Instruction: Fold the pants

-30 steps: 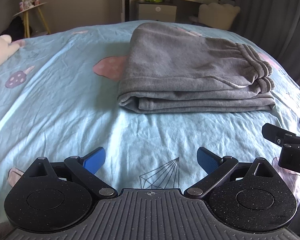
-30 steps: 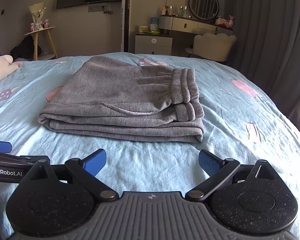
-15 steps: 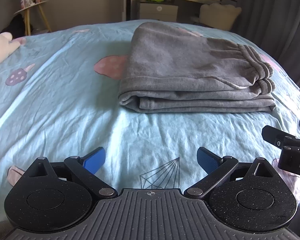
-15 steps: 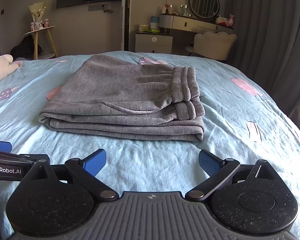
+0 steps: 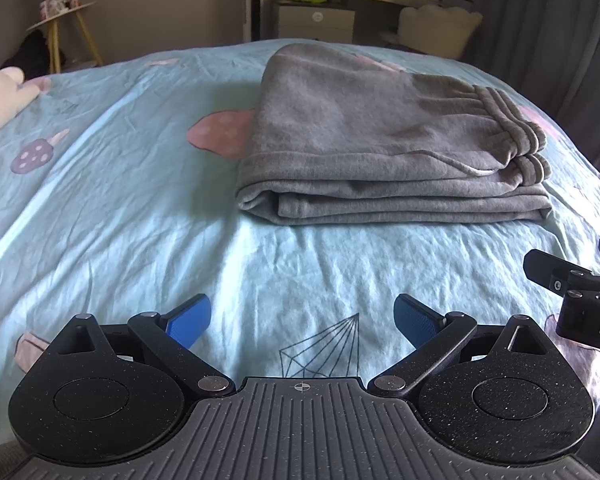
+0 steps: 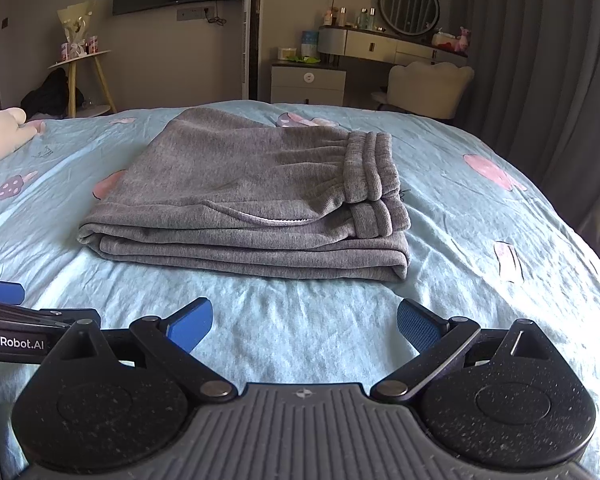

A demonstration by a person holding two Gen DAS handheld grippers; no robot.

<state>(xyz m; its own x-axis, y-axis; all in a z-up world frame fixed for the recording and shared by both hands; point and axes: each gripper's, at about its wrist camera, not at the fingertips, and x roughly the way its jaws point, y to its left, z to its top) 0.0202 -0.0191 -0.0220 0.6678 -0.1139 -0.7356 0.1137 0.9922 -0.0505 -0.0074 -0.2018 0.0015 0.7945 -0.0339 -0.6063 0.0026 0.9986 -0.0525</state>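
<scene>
Grey pants (image 6: 256,200) lie folded in a flat stack, waistband to the right, mid-bed on a light blue printed sheet (image 6: 480,216). Dresser (image 6: 392,46) and curtain (image 6: 540,40) stand behind. Left gripper (image 5: 302,322) and right gripper (image 6: 304,326) hover spread wide, empty, near the pants but apart from them.

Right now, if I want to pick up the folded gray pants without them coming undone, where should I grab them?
Probably grip the pants at their near edge, coming in low from the front. All the folded layers are stacked there, so one pinch could catch them together. The left gripper and right gripper are both open and apart from the pants, so each could take a near corner.
</scene>
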